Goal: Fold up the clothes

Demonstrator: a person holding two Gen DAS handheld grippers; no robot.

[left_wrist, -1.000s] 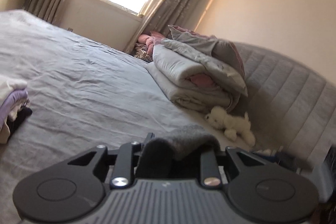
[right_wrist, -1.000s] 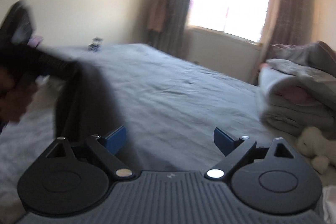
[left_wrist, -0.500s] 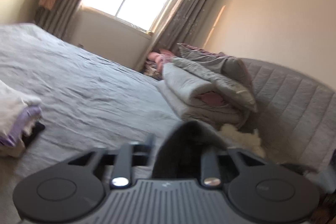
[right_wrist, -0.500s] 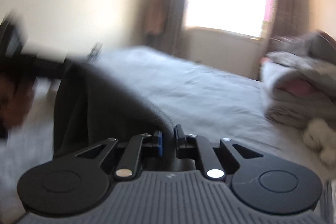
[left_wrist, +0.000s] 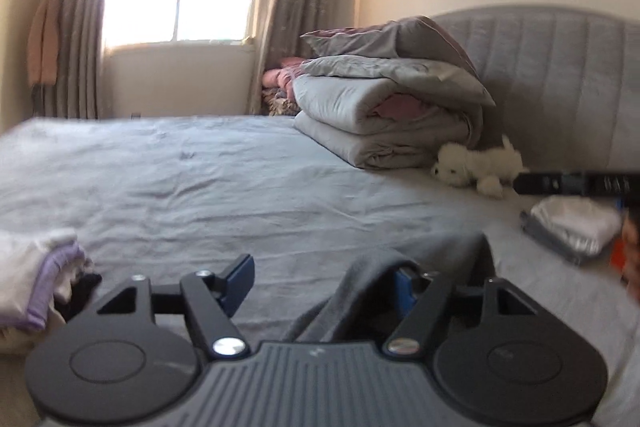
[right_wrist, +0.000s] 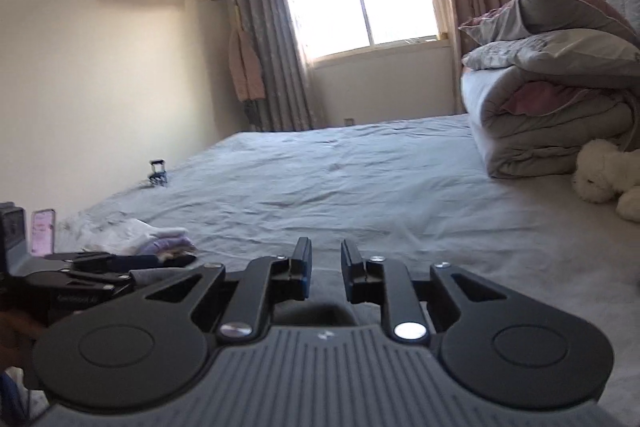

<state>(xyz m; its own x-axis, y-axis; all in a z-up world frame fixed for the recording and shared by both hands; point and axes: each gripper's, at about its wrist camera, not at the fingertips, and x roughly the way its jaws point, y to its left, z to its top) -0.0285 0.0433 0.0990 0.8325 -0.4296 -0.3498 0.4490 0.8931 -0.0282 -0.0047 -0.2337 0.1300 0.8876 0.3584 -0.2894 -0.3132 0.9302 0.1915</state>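
Observation:
A dark grey garment (left_wrist: 372,291) lies on the grey bed sheet (left_wrist: 200,195) and drapes over the right finger of my left gripper (left_wrist: 322,279). Its jaws are opening and stand wide, with no pad pressing on the cloth. My right gripper (right_wrist: 325,267) has a narrow gap between its pads, and its jaws are opening. Sheet shows through that gap, and a fold of the grey garment (right_wrist: 320,313) sits low behind the fingers. The right wrist view also shows the left gripper (right_wrist: 100,265) at the lower left.
A pile of white and purple folded clothes (left_wrist: 36,279) lies at the left. A folded white and grey item (left_wrist: 572,227) lies at the right. A folded duvet (left_wrist: 392,115) and a white plush toy (left_wrist: 476,167) rest against the padded headboard (left_wrist: 560,75).
The left jaws let go of the grey garment and spread wide. The right jaws shut near the garment's edge, then parted a little. Both views rolled toward level.

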